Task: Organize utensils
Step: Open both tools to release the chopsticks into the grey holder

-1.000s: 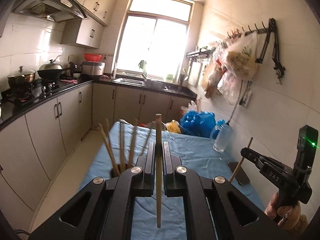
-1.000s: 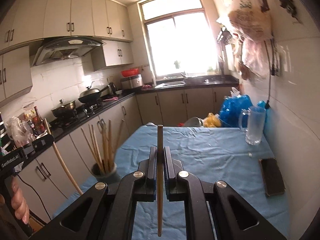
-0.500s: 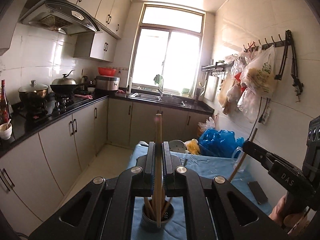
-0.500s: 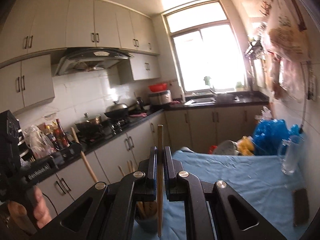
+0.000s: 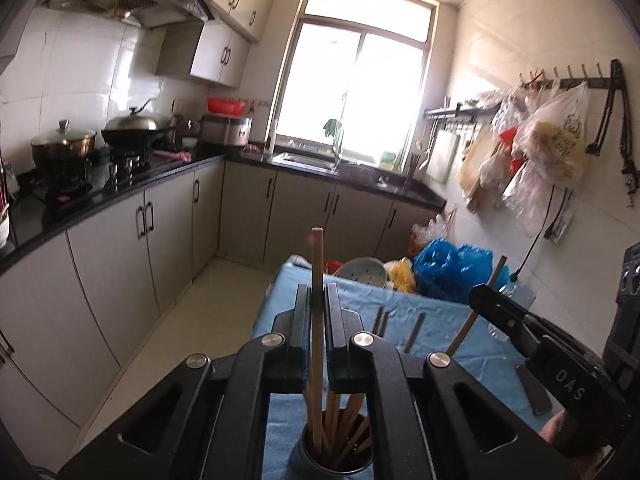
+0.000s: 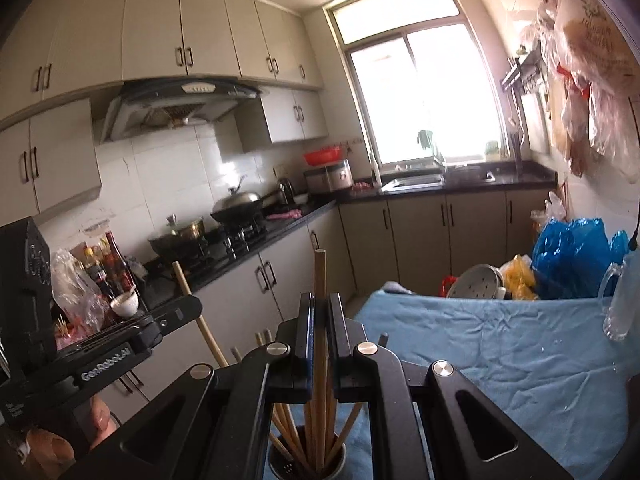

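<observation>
My left gripper (image 5: pixel 317 300) is shut on a wooden chopstick (image 5: pixel 317 264) held upright, its lower end inside a grey utensil cup (image 5: pixel 320 464) that holds several chopsticks. My right gripper (image 6: pixel 320 308) is shut on another wooden chopstick (image 6: pixel 320 276), also upright, its lower end down in the same cup (image 6: pixel 280 464). Each gripper shows in the other's view: the right one (image 5: pixel 476 300) at the right with its chopstick, the left one (image 6: pixel 188 308) at the left with its chopstick. The cup stands on a table under a blue cloth (image 6: pixel 500 352).
A dark phone (image 5: pixel 532 388) lies on the cloth at the right. A glass mug (image 6: pixel 624 296), blue bags (image 6: pixel 572 252) and a metal colander (image 6: pixel 476 280) crowd the far end. Grey cabinets and a black counter (image 5: pixel 120 188) with pots run along the left.
Both grippers have come together over the cup and lowered, so both chopstick ends now sit inside it. The views have tilted down toward the cup.
</observation>
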A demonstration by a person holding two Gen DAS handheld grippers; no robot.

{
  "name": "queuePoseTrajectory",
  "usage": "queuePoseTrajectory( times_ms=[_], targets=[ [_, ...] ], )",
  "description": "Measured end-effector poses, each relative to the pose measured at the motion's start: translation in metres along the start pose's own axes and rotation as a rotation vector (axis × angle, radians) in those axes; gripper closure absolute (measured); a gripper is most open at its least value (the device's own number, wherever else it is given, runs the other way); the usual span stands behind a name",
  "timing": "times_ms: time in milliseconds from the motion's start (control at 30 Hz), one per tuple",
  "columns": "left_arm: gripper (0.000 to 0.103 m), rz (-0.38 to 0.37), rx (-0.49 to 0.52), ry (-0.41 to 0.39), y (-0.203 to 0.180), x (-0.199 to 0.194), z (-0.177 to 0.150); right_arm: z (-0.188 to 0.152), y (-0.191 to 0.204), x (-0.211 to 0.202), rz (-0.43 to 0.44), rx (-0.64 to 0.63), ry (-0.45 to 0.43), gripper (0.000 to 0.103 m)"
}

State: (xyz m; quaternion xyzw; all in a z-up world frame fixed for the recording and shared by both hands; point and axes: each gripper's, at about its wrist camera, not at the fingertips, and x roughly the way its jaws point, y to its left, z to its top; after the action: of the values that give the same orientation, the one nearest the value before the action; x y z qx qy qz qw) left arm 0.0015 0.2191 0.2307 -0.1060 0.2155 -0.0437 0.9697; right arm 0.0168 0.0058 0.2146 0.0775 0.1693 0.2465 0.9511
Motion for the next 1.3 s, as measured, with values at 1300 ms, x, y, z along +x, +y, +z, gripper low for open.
queuePoseTrajectory(
  times_ms=[1300],
  targets=[
    [0.097,0.117,0.048,0.071,-0.008,0.028,-0.057,-0.055,-0.022,0.036,-0.053,0.025,0.146,0.095]
  ],
)
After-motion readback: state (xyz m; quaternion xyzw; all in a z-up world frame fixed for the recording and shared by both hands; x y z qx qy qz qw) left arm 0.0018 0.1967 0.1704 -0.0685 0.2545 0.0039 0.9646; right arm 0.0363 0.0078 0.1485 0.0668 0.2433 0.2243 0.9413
